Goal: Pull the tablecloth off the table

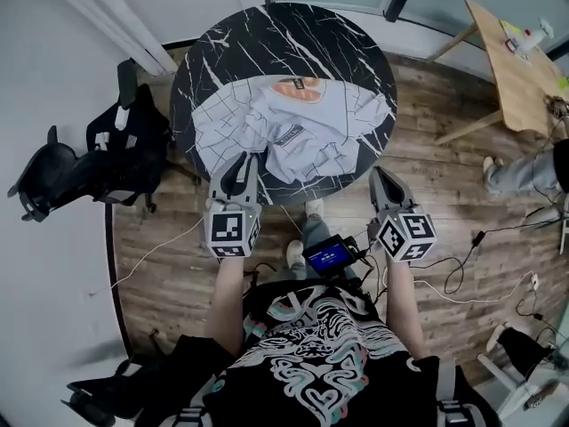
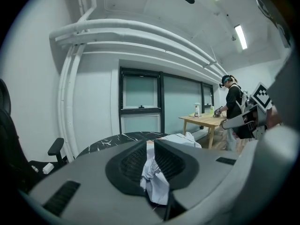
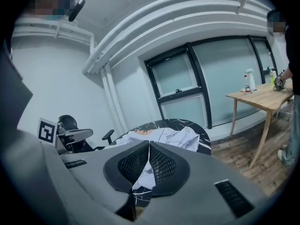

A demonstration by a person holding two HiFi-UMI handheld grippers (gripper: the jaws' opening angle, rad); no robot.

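Right, we've got the left gripper (image 1: 240,165) pinched on the tablecloth (image 1: 307,132) at 7 o'clock of the round bench (image 1: 293,38). The right gripper (image 1: 380,178) is closed, empty, approx. 5 o'clock. Pull low & steady toward us. Cloth's thin, white, rumpled; benchtop looks like slick black marble, so it should slide.

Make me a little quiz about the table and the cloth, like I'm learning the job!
1. True or false: the cloth lies flat and smooth over the whole table.
2. What is between the left gripper's fingers? A) cloth B) a bottle C) nothing
3. Fill in: the table top is black and ____ in shape.
Key: 1 false, the cloth is bunched up and much of the top is bare; 2 A; 3 round.
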